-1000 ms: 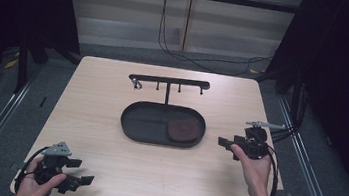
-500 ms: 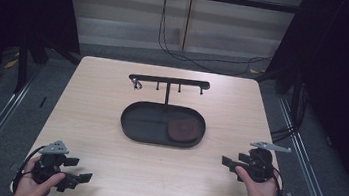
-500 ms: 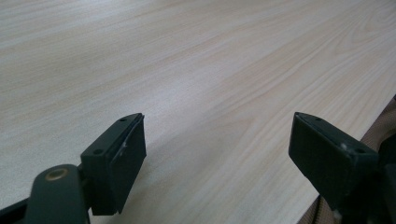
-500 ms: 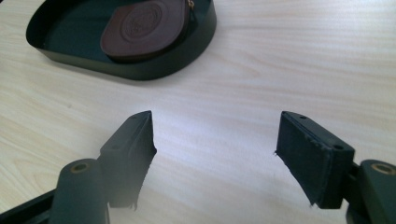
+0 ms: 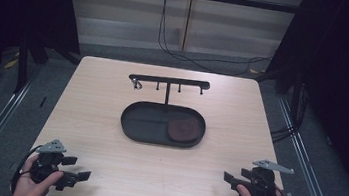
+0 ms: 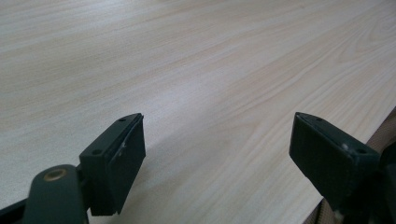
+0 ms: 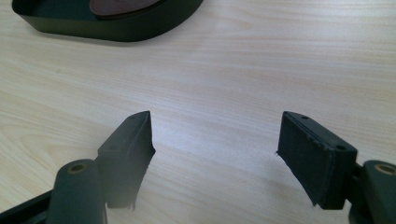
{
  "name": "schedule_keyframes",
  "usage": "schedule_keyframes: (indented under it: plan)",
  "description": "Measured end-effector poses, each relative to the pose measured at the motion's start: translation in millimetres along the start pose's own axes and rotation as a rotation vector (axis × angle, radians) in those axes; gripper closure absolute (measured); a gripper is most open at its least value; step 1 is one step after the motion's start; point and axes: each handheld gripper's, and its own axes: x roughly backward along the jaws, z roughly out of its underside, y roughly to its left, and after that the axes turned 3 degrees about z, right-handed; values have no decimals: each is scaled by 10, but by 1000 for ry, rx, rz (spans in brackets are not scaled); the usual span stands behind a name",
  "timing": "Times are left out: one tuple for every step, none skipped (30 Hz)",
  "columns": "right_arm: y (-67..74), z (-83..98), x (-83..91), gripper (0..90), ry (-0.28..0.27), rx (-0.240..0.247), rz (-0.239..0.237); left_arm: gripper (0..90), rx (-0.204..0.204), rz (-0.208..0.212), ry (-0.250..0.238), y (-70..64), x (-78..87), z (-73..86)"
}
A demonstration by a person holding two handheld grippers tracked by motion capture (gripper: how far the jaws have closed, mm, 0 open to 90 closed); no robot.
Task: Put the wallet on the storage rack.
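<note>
On pale wood table point(image 5: 109, 120), unmarked black oval tray point(image 5: 138, 130), brown disc point(image 5: 183, 128)

My forearms are cut off by the bottom edge of the high view. In the right gripper view the black tray point(image 7: 112, 21) is cropped by the top edge, as is the brown disc point(image 7: 119, 4) in it. The small item hanging at the left end of the rack point(image 5: 169, 82) is too small to identify. Surroundings beyond the surface point(image 5: 103, 170) are too dark to read.
</note>
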Motion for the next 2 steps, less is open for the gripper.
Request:
schedule_keyframes:
  plan:
    - [1,14,-6,259,-1,0,4,184,-3,-2,-3,-4,3,-2]
    - [3,27,-11,256,-2,6,14,184,-7,2,-6,-7,8,-2]
